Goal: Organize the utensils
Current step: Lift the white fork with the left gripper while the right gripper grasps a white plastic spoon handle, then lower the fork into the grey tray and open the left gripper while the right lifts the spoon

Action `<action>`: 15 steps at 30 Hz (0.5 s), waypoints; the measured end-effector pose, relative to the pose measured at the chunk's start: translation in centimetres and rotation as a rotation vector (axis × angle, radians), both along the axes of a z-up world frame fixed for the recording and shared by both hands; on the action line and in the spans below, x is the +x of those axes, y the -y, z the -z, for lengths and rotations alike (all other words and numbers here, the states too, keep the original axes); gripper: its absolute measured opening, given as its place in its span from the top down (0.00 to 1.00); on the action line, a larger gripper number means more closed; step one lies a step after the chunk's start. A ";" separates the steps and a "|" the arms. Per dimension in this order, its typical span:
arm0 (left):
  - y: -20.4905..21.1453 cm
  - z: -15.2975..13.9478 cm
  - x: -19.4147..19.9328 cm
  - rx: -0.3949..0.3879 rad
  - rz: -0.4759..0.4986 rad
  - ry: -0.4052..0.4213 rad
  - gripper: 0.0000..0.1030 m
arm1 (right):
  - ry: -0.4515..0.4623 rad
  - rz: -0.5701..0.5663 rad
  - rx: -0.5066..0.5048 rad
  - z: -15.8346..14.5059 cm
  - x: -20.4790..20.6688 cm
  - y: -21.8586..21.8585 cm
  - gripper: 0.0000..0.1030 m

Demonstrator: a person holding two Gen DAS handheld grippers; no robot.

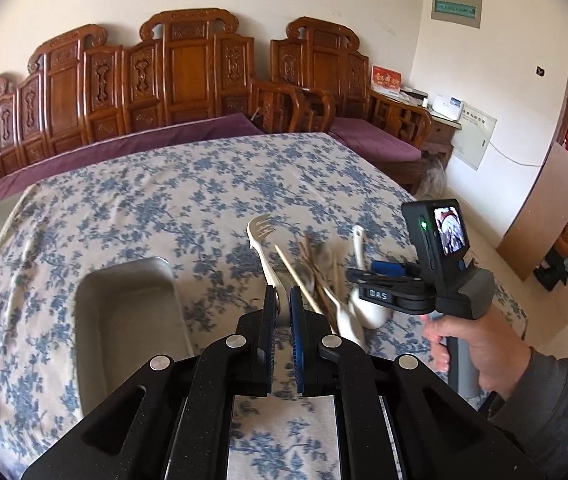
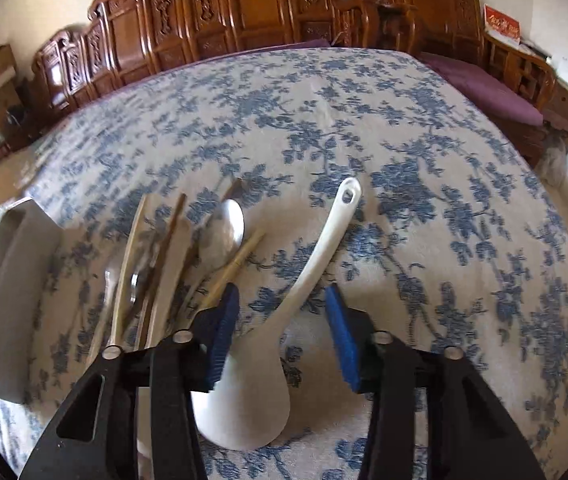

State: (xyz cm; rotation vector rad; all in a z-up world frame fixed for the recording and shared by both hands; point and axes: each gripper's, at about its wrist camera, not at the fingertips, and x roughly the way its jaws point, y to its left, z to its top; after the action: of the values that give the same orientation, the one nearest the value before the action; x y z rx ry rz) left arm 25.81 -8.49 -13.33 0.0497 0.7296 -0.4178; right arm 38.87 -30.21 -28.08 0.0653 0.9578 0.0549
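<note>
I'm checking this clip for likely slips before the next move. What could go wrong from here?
1. The left gripper pinches the white fork by its thin handle; it could pivot or slip before reaching the metal tray.
2. The right gripper straddles the white ceramic spoon; its left finger sits near the chopsticks and may nudge the pile.
</note>
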 end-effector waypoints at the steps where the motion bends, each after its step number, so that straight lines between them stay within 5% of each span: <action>1: -0.3 -0.1 0.1 -0.002 -0.002 0.003 0.94 | -0.006 0.005 -0.006 0.0 -0.1 0.2 0.62; 7: -2.7 -0.1 0.8 -0.021 -0.031 -0.016 0.94 | -0.024 0.006 -0.065 0.0 -0.4 1.0 0.85; 15: -6.7 -0.1 0.6 0.011 -0.135 0.001 0.94 | -0.026 -0.032 -0.033 -0.1 -0.9 1.5 0.90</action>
State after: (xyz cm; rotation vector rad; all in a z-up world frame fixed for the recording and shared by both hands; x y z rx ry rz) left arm 26.43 -1.79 -13.20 0.0107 0.7297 -0.2845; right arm 37.93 -31.74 -27.99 0.0205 0.9851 0.0675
